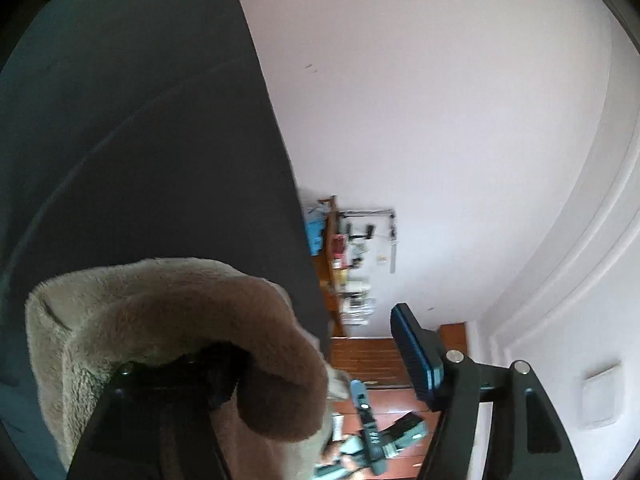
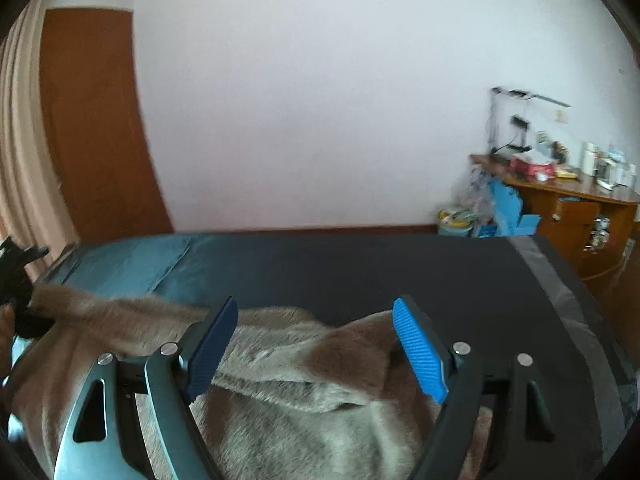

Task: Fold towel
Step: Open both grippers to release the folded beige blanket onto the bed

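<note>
A fluffy beige-brown towel [image 2: 304, 364] lies crumpled on a dark mattress [image 2: 360, 264]. My right gripper [image 2: 316, 312] hovers just above the towel, open, with nothing between its blue pads. One corner of the towel stretches up to the left gripper [image 2: 16, 280] at the left edge of the right wrist view. In the left wrist view the towel [image 1: 172, 312] is draped over the left finger and hides it. The left gripper [image 1: 316, 324] has its jaws wide apart, and its right blue pad [image 1: 416, 352] is bare. The right gripper [image 1: 368, 432] shows small and blurred beyond it.
A wooden desk [image 2: 560, 196] crowded with small items stands at the right by the white wall, with blue bags [image 2: 508, 204] beside it. A brown door [image 2: 96, 120] and a curtain [image 2: 20, 128] are at the left. A teal sheet [image 2: 132, 260] covers the mattress's far left.
</note>
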